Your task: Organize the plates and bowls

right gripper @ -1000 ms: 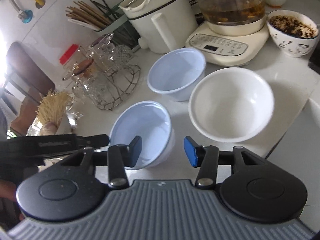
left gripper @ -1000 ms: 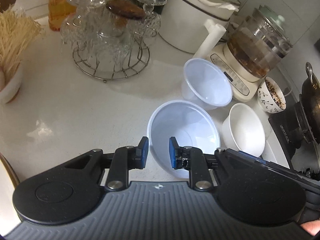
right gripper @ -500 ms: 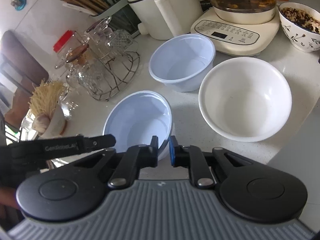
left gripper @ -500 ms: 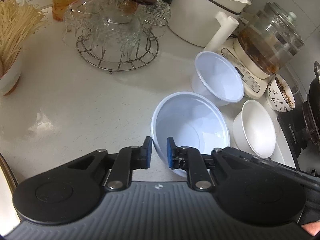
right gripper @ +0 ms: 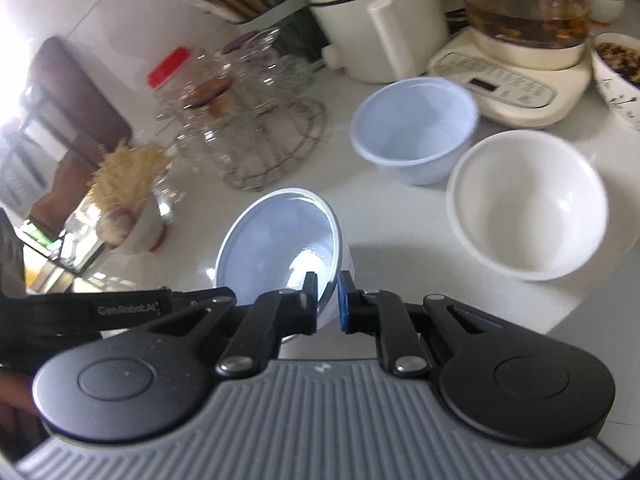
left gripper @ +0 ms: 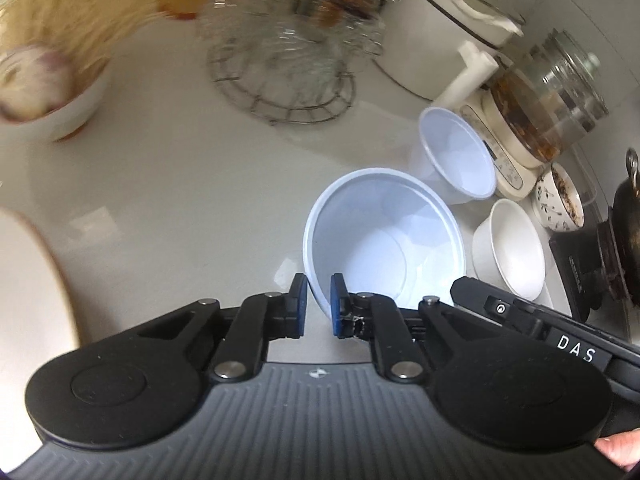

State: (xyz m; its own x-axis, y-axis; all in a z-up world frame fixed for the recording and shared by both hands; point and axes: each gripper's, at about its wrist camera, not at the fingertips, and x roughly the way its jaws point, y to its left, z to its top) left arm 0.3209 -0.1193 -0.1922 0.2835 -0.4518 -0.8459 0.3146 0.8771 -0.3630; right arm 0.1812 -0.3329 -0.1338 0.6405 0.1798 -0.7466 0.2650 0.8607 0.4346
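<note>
A pale blue plastic bowl (left gripper: 384,240) (right gripper: 276,240) is tilted off the white counter, gripped from two sides. My left gripper (left gripper: 319,308) is shut on the bowl's near rim, with the thin wall pinched between the blue pads. My right gripper (right gripper: 328,304) is shut on the opposite rim, and its black body (left gripper: 520,316) crosses the left wrist view's lower right. A second pale blue bowl (left gripper: 456,156) (right gripper: 416,136) stands behind. Beside it sits a white ceramic bowl (left gripper: 510,252) (right gripper: 524,204). Both are empty.
A wire rack of glassware (left gripper: 288,52) (right gripper: 240,120) stands at the back. A white cooker (right gripper: 376,20) and a glass kettle on its base (right gripper: 520,40) line the wall. A patterned bowl (left gripper: 560,200), a dark wok (left gripper: 624,232) and a bowl of noodles (left gripper: 52,92) flank the area.
Both grippers have closed on the pale blue bowl's rim, the right one from wide open. The bowl is now tilted and has shifted away from the other two bowls.
</note>
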